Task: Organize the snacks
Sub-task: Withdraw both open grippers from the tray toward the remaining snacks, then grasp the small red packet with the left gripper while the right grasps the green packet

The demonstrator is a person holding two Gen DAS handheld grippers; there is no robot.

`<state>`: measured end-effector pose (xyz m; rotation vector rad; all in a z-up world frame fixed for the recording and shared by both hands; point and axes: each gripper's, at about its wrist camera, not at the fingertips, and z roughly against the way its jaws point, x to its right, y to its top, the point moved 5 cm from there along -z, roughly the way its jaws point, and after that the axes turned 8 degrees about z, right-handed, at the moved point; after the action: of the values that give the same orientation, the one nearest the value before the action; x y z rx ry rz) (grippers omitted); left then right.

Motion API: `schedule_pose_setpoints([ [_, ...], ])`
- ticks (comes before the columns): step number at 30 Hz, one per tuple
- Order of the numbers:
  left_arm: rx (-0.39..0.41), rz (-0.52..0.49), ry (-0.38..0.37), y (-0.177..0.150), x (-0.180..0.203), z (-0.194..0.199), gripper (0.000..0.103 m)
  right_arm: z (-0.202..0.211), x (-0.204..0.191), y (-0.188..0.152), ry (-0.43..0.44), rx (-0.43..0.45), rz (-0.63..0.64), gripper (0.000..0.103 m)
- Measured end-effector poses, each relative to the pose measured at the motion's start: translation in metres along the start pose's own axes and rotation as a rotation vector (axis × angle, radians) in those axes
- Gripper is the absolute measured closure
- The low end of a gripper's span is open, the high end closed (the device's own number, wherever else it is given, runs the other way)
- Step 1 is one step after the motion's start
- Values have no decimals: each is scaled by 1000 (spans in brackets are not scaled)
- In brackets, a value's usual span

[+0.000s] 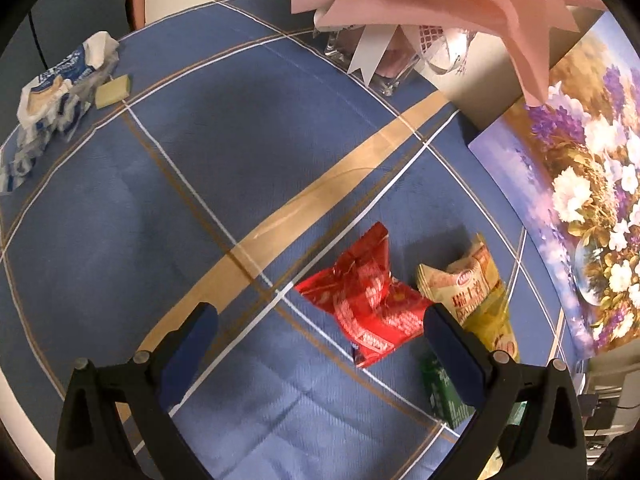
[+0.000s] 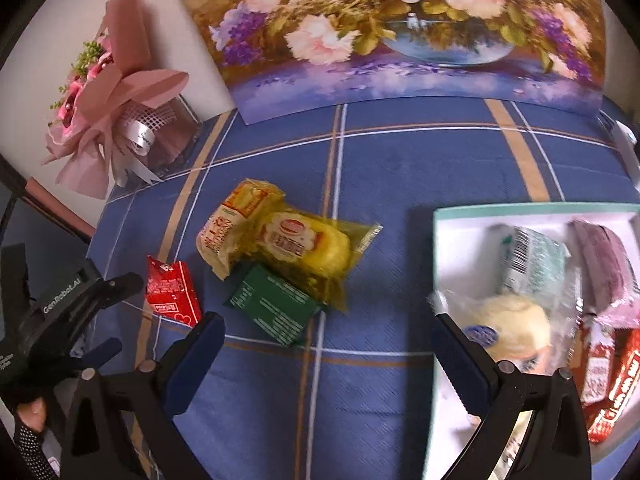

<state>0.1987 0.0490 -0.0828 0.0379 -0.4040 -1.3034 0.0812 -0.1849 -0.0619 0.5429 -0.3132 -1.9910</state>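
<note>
Blue cloth with tan and white crossing stripes (image 2: 400, 168) covers our table, with a flower painting (image 2: 400, 28) propped along the back and a pink paper-wrapped bouquet (image 2: 116, 92) at the corner, both out of the working area.

We are gathering loose snacks into the shallow white box with a pale green rim (image 2: 438, 240), which sits at the right so our right gripper (image 2: 326, 338) can reach it. It already holds several packets, among them a clear-wrapped pale bun (image 2: 516, 328), close behind one right finger. That gripper's jaws stand wide apart and empty, hovering between the box and the loose pile.

Still outside the box are the red crinkled foil packet (image 1: 368, 300), the yellow see-through cake wrappers (image 2: 288, 244) and the dark green printed packet (image 2: 272, 308) tucked under them. Our left gripper (image 1: 320, 324) hangs over the cloth with jaws spread, carrying nothing; the red packet lies just ahead, likely its next pick.

A torn blue-and-white wrapper (image 1: 56, 96) and a small pale wrapped square (image 1: 113, 90) lie well apart at the far left.
</note>
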Motion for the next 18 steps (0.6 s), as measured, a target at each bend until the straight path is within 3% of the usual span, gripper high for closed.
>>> schedule_pose_setpoints([
  [8,-34,-27,-15,1,14,-23,1,-30,-20,0,1,-38,78,6],
  [18,-61,-44,41,-2,14,-44,1,-59,-36,-3,-10,-78,141,10],
])
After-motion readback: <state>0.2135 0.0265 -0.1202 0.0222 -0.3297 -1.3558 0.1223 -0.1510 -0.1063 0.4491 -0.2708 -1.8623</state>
